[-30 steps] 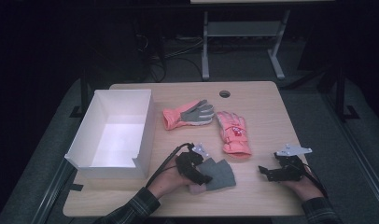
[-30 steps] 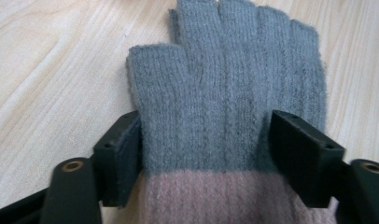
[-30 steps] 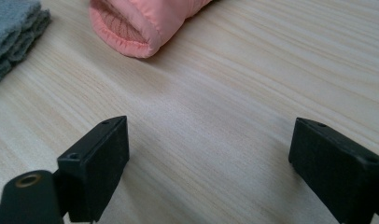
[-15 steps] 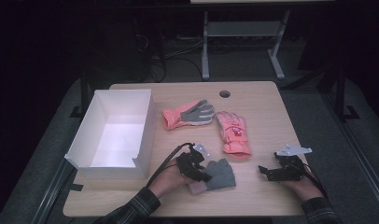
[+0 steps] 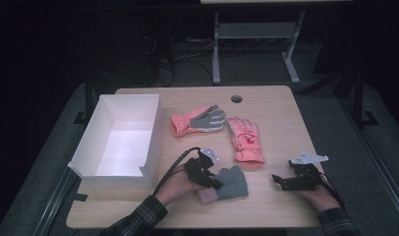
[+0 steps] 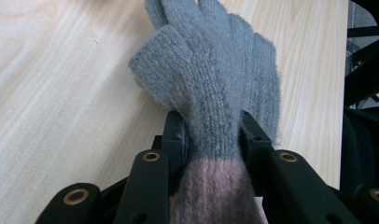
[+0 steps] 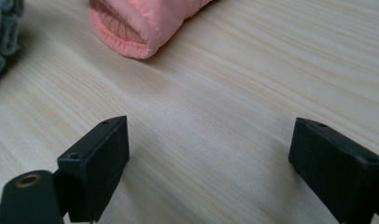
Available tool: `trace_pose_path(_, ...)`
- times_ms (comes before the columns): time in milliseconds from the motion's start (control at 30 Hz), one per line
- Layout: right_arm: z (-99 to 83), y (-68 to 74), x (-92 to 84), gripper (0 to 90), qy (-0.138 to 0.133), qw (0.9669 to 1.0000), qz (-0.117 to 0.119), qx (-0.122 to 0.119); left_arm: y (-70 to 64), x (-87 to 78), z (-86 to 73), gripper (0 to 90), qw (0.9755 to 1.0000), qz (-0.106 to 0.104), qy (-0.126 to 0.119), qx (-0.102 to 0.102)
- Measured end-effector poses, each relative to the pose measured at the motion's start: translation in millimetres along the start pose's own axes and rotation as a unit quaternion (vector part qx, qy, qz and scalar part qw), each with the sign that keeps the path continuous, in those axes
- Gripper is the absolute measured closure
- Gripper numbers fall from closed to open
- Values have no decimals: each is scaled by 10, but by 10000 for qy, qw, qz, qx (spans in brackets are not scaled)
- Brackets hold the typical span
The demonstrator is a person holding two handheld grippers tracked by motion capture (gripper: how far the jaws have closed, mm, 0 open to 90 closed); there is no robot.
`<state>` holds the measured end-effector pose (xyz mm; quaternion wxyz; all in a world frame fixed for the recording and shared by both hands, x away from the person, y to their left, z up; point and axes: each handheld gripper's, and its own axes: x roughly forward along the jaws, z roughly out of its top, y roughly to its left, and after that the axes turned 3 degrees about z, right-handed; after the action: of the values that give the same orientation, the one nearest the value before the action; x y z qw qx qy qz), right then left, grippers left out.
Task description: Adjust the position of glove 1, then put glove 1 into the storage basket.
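Wood surface: pale grain desk (image 5: 281, 105), round cable hole at its upper centre, dark floor and a metal stand behind.
Far left: white box (image 5: 120, 140), open-topped, near the desk's left edge.
Lower centre: left gripper (image 5: 213, 183), its jaws just closed in, pinching the grey knit glove (image 5: 232, 182) at the wrist above its pink cuff.
Centre: two coral gloves, one palm-up (image 5: 197, 119), one (image 5: 245, 139) beside it.
Lower right: right gripper (image 5: 278, 180) resting low, jaws spread with nothing between.
Free space: bare wood along the right edge and front.
Left gripper view: knit glove (image 6: 215, 88) fingers fanned on the desk.
Right gripper view: quilted coral cuff (image 7: 141, 23) at upper left.
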<state>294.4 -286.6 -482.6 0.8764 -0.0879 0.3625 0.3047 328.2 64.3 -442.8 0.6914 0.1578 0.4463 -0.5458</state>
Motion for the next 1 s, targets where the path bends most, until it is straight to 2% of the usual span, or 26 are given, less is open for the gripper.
trace_pose_path(100, 0, -1, 0, 114, 2, 10000, -1, -8, -7, -34, 22, 690, 9999, -42, -100, -31)
trace_pose_path(233, 0, 1, 0, 114, 2, 10000, 0, 7, -35, -107, 74, 689, 9999, 13, -167, 19)
trace_pose_path(300, 1, 0, 0, 114, 4, 10000, 1, 5, -43, -198, 125, 689, 9996, 51, -276, 18)
trace_pose_path(633, 1, 1, 0, 115, 5, 10000, -1, 9, -37, -461, 234, 688, 9986, 155, -495, -65)
trace_pose_path(733, 1, 0, 1, 109, 7, 10000, -10, 13, -56, -619, 302, 687, 9977, 253, -628, -70)
trace_pose_path(800, 2, 0, 2, 105, 8, 10000, -19, 16, -57, -659, 321, 687, 9975, 276, -644, -76)
trace_pose_path(833, 2, -2, 4, 98, 12, 10000, -35, 13, -62, -733, 358, 687, 9972, 355, -648, -70)
trace_pose_path(1000, 8, -8, 20, 21, 102, 9999, -100, 97, -53, -885, 428, 687, 9962, 466, -722, -155)
